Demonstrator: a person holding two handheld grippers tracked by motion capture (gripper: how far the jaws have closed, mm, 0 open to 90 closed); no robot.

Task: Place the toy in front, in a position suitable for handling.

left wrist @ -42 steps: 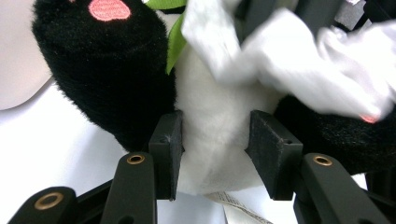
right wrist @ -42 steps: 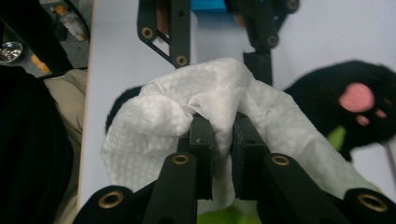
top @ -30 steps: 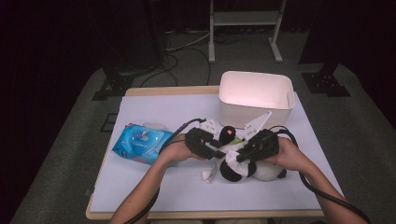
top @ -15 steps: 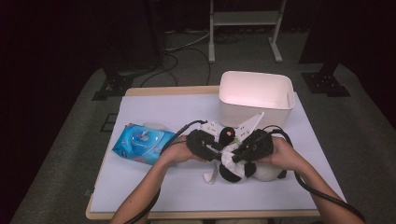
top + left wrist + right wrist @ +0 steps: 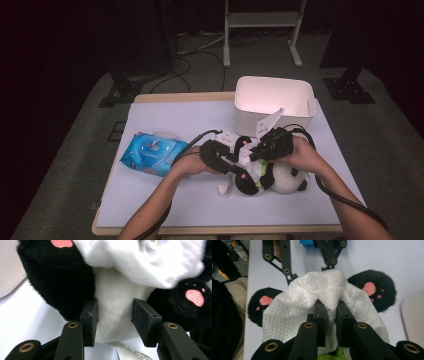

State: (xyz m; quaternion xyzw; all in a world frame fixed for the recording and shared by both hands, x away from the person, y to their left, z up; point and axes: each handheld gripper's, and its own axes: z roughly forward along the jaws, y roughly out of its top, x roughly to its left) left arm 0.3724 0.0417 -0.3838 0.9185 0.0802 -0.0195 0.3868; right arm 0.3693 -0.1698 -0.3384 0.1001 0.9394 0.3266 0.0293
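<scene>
The desk [image 5: 165, 200], a pale sheet over a wooden top, fills the lower half of the high view. At its upper right stands a white plastic bin [image 5: 274, 102], smooth-walled with rounded corners. Left of centre lies a blue pack of wet wipes [image 5: 152, 153], glossy and soft-sided.

Just right of centre, toward the bottom of the high view, lies the plush panda [image 5: 272, 179], black and white pile fur with a green band and pink embroidered paw pads. The step in hand looks like wiping the toy: one gripper steadies it while the other works a wipe over it.

The left gripper [image 5: 115, 315] is clamped on the panda's white belly between two black paws; its flat foam-faced fingers [image 5: 90, 320] press into the fur. A fabric tag [image 5: 127, 351] pokes out below.

The right gripper [image 5: 330, 315] is clenched on the white wipe [image 5: 294, 312], a thin dimpled cloth bunched between its fingers [image 5: 320, 315] and draped over the toy at the centre of that view.

Next, I judge, the wipe must be dragged across the fur with light pressure while the left hold stays firm, so the soft body does not roll.
</scene>
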